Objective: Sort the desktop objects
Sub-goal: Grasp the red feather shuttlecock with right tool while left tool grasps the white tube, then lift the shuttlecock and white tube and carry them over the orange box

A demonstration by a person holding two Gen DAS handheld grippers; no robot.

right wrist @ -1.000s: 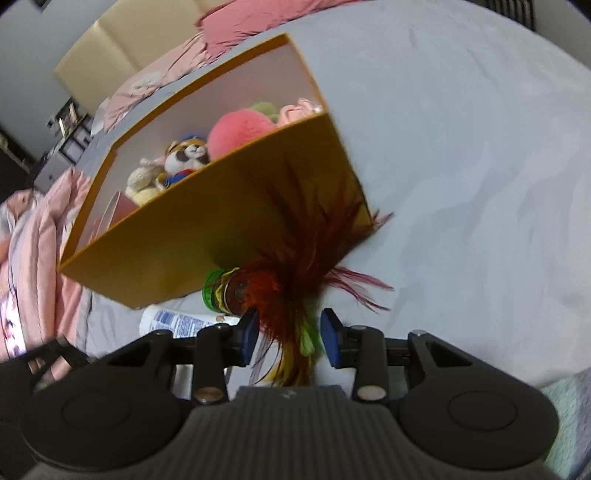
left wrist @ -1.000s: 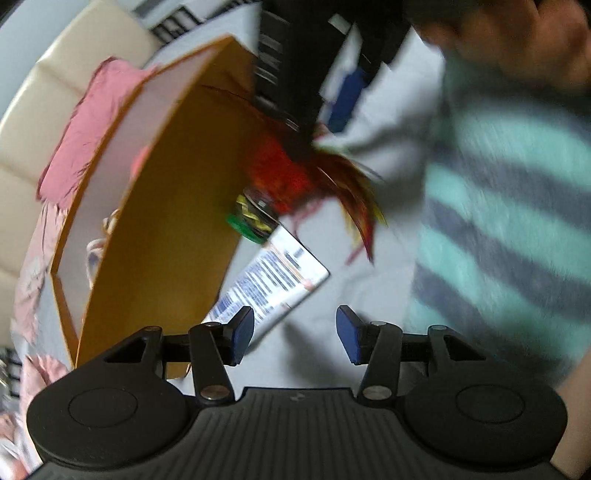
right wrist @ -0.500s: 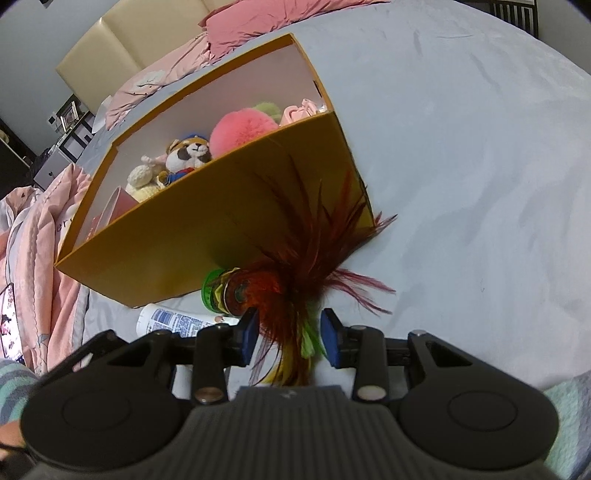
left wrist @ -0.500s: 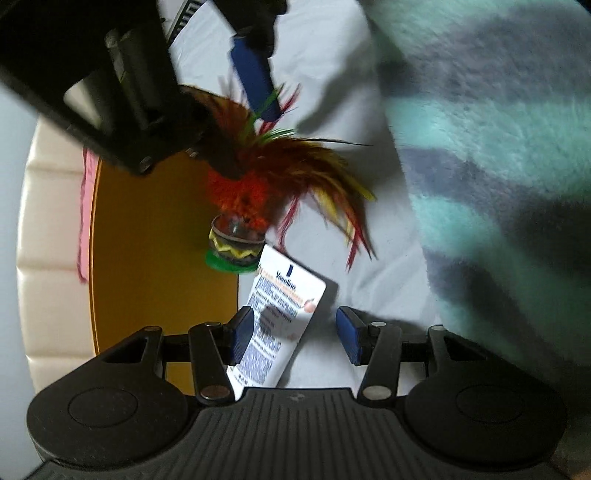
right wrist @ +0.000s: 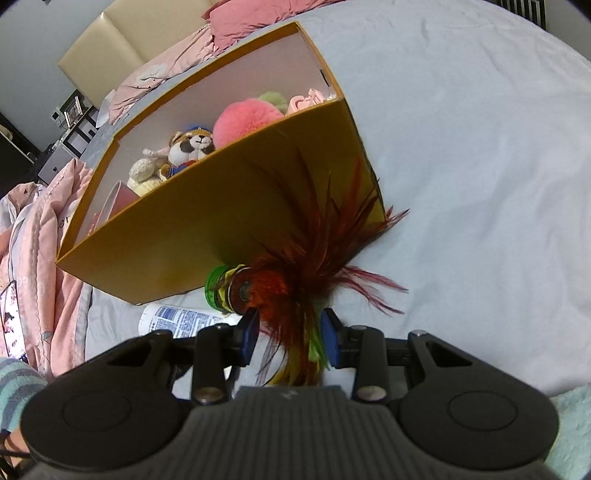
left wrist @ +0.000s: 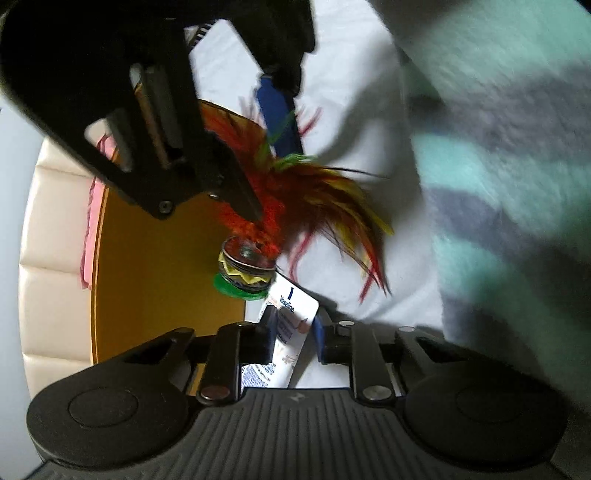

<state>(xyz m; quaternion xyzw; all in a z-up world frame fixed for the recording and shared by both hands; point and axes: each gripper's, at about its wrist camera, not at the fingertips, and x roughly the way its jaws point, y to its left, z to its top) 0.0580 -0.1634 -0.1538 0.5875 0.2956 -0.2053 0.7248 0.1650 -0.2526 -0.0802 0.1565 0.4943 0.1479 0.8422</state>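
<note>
Now left tool [left wrist: 291, 328] grips tube [left wrist: 284, 332]; right tool [right wrist: 290, 334] grips shuttlecock [right wrist: 295, 284].

Pale grey bedsheet [right wrist: 461, 155], pink quilt [right wrist: 40, 236] bunched at left, cream padded headboard [right wrist: 122, 40], pink pillow [right wrist: 251, 18], striped teal sleeve [left wrist: 498, 155]

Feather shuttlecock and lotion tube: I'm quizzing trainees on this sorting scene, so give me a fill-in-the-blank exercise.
1. The right gripper holds the shuttlecock by its ____.
2. The left gripper, whose jaws have just been closing, has the white ____ between its fingers.
3. The stuffed toys lie inside the ____ box.

Missing words: feathers; tube; orange
</note>
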